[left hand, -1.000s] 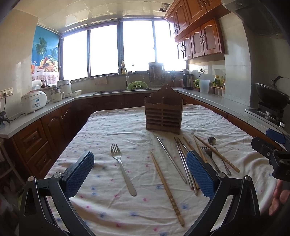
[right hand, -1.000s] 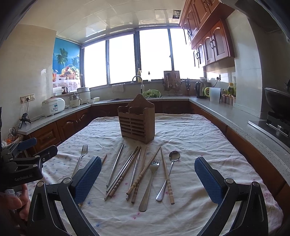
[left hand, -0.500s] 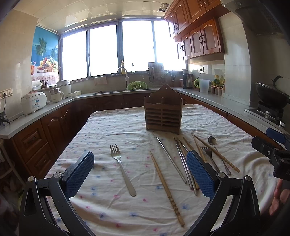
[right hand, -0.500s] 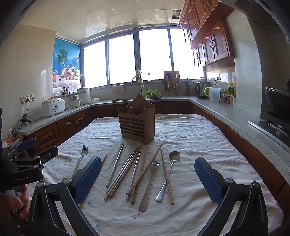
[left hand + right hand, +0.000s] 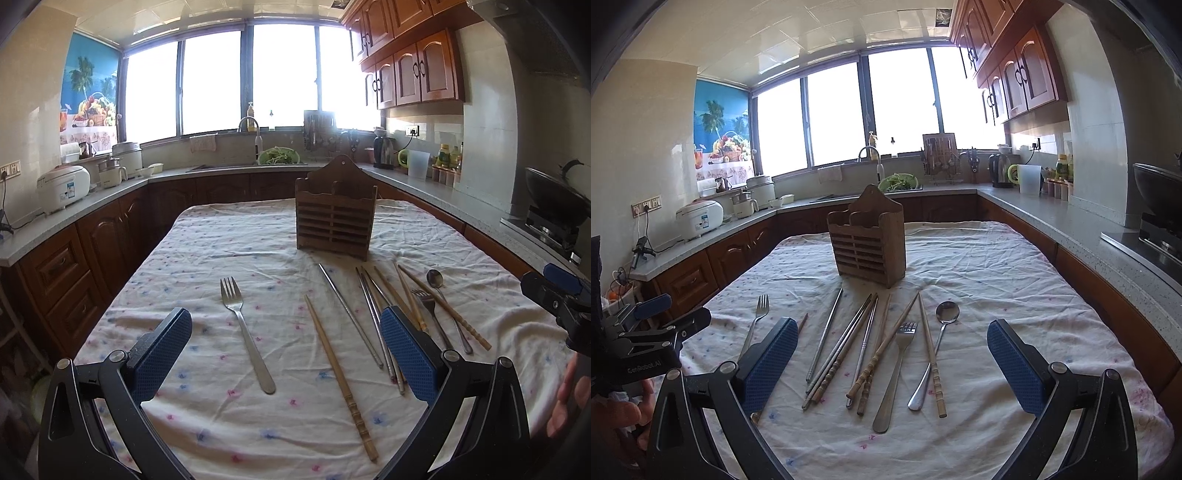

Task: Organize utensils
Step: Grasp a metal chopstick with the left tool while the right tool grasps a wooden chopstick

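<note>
Utensils lie loose on the tablecloth: chopsticks, spoon, fork bunched together; a second fork and single chopstick apart to the left. Wooden holder stands upright behind them. Left gripper and right gripper hover above, jaws spread wide, grasping nothing.

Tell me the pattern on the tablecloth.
White tablecloth with small pink and blue dots; clearest in the left wrist view.

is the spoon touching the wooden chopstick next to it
Touching. In the right wrist view the spoon has its handle passing under the wooden chopstick, and the two cross with no gap near the handle's lower half.
</note>
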Demonstrator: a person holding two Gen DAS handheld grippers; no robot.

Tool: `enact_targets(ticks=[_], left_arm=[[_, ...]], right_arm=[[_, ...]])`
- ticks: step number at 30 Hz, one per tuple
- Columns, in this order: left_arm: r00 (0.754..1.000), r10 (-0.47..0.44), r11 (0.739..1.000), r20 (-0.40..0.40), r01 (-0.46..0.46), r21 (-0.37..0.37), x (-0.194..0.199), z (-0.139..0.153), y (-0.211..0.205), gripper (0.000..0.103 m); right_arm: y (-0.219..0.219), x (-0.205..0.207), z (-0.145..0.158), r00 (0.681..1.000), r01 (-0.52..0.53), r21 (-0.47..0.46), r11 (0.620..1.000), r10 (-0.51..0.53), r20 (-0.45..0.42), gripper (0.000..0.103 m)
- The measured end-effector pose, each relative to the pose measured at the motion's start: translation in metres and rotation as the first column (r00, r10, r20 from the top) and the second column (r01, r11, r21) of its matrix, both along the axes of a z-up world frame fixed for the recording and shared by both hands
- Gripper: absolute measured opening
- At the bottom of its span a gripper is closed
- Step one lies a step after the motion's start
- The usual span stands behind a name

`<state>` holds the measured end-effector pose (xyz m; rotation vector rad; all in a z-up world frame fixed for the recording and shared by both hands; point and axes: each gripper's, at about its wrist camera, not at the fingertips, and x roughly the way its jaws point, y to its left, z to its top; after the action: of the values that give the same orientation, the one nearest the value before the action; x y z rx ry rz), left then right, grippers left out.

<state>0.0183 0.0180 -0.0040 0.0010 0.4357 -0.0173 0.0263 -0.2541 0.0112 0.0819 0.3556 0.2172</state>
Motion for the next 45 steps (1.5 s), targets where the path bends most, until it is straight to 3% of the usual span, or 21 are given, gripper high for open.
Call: enact_targets(ticks=[6, 15, 24, 30, 32, 36, 38, 45], left_arm=[[0.995, -0.032, 0.999, -0.095, 0.028, -0.040, 0.027, -0.002, 0.004, 0.103], [0.969, -0.103, 0.992, -0.224, 0.083, -0.095, 0.089, 0.002, -0.005, 0.100], [0.924, -0.158, 0.985, -0.347, 0.124, -0.117, 0.152, -0.011, -0.019, 0.085], [0.880, -0.192, 0.979, -0.434, 0.141, -0.147, 0.202, -0.027, -0.025, 0.064], [0.865, -0.202, 0.977, -0.458, 0.149, -0.150, 0.218, -0.034, -0.027, 0.053], [0.843, -0.214, 0.976, -0.493, 0.161, -0.147, 0.243, -0.046, -0.035, 0.049], [0.825, -0.231, 0.972, -0.517, 0.169, -0.165, 0.253, -0.054, -0.039, 0.039], [0.796, -0.220, 0.975, -0.564, 0.166, -0.145, 0.276, -0.071, -0.044, 0.031]], right_arm=[[-0.009, 0.022, -0.002, 0.997, -0.018, 0.033, 0.999, 0.020, -0.072, 0.102], [-0.021, 0.083, -0.006, 0.971, -0.059, 0.111, 0.992, 0.083, -0.224, 0.062], [-0.012, 0.148, -0.008, 0.937, -0.096, 0.095, 0.991, 0.122, -0.326, 0.035], [-0.002, 0.197, -0.028, 0.900, -0.106, 0.079, 0.991, 0.129, -0.415, 0.019], [0.000, 0.210, -0.036, 0.888, -0.104, 0.058, 0.993, 0.119, -0.443, 0.018], [0.001, 0.235, -0.051, 0.863, -0.101, 0.031, 0.994, 0.103, -0.495, 0.016], [0.000, 0.243, -0.057, 0.853, -0.099, 0.018, 0.995, 0.095, -0.514, 0.016], [0.002, 0.260, -0.076, 0.821, -0.112, -0.010, 0.994, 0.087, -0.564, 0.016]])
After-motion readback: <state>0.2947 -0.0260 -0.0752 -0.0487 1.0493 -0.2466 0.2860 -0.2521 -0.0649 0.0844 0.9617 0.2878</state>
